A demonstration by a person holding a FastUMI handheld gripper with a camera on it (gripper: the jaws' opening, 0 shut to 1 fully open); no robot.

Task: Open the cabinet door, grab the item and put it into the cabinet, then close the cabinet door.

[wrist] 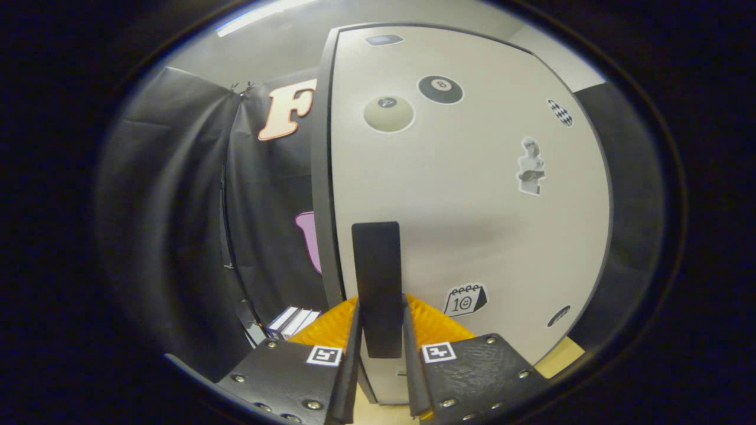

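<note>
I had the hand-held gripper closed on the handle, a dark upright bar on the cabinet door, with both fingers pressing its lower end from either side. The door was pale, stood right in front of me and carried several stickers, among them an eight ball and a small calendar. Its dark left edge faced the black cloth wall. Low beside the left finger some books stood against that wall. I could not pick out the item to be stored.
</note>
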